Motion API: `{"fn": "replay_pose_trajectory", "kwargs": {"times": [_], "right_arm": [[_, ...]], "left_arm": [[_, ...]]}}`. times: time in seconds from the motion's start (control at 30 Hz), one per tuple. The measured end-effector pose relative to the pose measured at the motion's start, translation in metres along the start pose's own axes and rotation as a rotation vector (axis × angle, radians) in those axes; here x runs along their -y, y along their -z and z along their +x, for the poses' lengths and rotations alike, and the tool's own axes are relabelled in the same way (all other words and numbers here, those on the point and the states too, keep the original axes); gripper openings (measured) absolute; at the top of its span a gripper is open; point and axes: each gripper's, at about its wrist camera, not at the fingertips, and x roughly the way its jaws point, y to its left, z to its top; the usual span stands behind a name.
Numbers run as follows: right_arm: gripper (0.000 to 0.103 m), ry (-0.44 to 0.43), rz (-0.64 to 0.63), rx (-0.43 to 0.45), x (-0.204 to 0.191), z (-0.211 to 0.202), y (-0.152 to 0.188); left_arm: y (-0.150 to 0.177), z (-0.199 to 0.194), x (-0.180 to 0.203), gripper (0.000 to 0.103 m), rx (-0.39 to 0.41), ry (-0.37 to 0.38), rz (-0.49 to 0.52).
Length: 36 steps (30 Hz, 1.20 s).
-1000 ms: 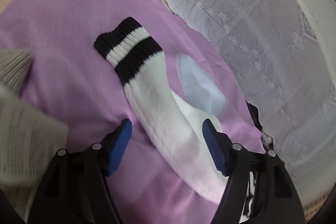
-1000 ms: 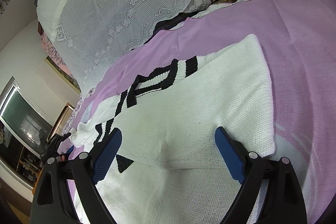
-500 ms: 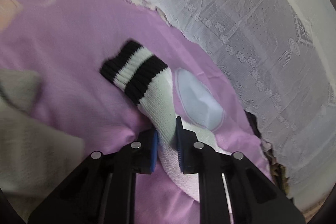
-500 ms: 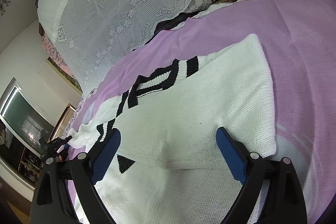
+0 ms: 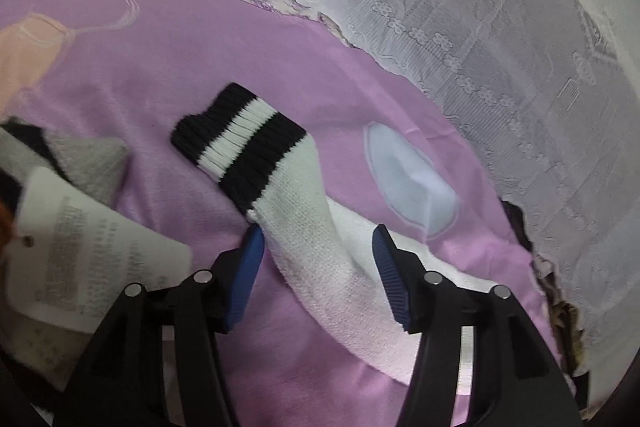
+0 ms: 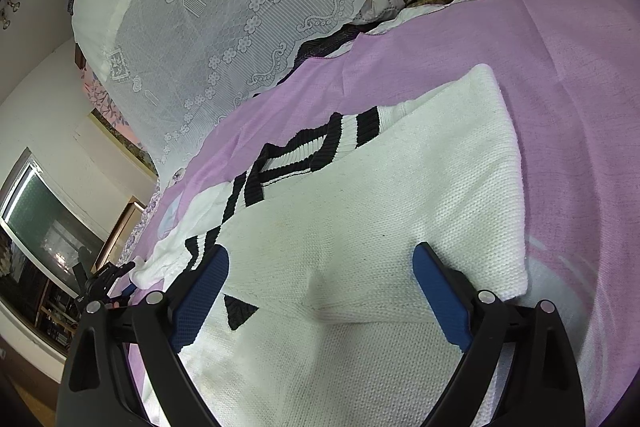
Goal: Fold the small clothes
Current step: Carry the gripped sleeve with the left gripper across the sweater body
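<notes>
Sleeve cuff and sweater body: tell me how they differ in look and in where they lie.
The sleeve cuff is ribbed, banded black and white; the sweater body is plain white knit. The sleeve cuff lies stretched out on the purple sheet ahead of the left gripper, whose jaws are opening around the sleeve; the sweater body lies folded under the open right gripper. Both belong to one white knitted garment resting on that sheet.

Soft, even indoor light; a bright window (image 6: 38, 227) glows at left. Fisheye edges curve and darken; the nearby paper tag (image 5: 86, 251) is blurred.
</notes>
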Motion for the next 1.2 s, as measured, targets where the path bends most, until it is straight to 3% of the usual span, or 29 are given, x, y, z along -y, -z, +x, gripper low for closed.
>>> {"fn": "replay_pose_trajectory", "kwargs": {"times": [0.07, 0.13, 0.2, 0.37, 0.43, 0.47, 0.5, 0.6, 0.67, 0.83, 0.97, 1.03, 1.1, 1.2], "right_arm": [[0.094, 0.0, 0.0, 0.0, 0.0, 0.0, 0.0], [0.094, -0.001, 0.0, 0.0, 0.0, 0.0, 0.0], [0.094, -0.001, 0.0, 0.0, 0.0, 0.0, 0.0], [0.094, 0.0, 0.001, 0.001, 0.0, 0.0, 0.0], [0.094, -0.001, 0.001, 0.0, 0.0, -0.001, 0.0], [0.094, -0.001, 0.001, 0.001, 0.0, -0.001, 0.0], [0.094, -0.001, 0.001, 0.001, 0.0, -0.001, 0.0], [0.094, -0.001, 0.001, 0.001, -0.001, -0.001, 0.0], [0.095, -0.001, 0.001, 0.001, -0.001, -0.001, 0.0], [0.095, -0.002, 0.001, 0.001, -0.001, -0.001, 0.001], [0.095, -0.002, 0.001, 0.001, -0.001, -0.001, 0.0], [0.095, -0.003, 0.002, 0.001, -0.001, -0.001, 0.001], [0.095, -0.002, 0.001, 0.001, -0.001, -0.001, 0.001], [0.095, -0.001, 0.0, 0.0, -0.001, -0.002, 0.0]], "left_arm": [[-0.002, 0.003, -0.004, 0.051, -0.011, 0.045, -0.03], [-0.003, -0.001, -0.008, 0.039, 0.006, 0.055, -0.056], [-0.005, -0.009, -0.012, 0.02, 0.027, 0.073, -0.079], [-0.006, -0.035, 0.001, 0.019, 0.079, 0.069, -0.061], [-0.003, -0.039, 0.011, 0.02, 0.084, -0.002, 0.004], [-0.001, -0.038, 0.011, 0.026, 0.078, -0.032, 0.014], [0.002, -0.035, 0.01, 0.033, 0.06, -0.064, 0.018], [0.007, -0.023, 0.002, 0.039, -0.011, -0.104, -0.002], [0.009, -0.023, 0.003, 0.041, -0.01, -0.108, 0.016], [0.015, -0.015, 0.008, 0.058, -0.037, -0.062, 0.028], [0.016, 0.0, 0.011, 0.061, -0.031, -0.056, 0.066], [0.015, -0.002, 0.007, 0.058, -0.019, -0.03, 0.044], [0.012, -0.009, -0.005, 0.033, 0.0, 0.01, -0.024], [0.009, -0.015, -0.01, 0.02, 0.011, 0.043, -0.064]]}}
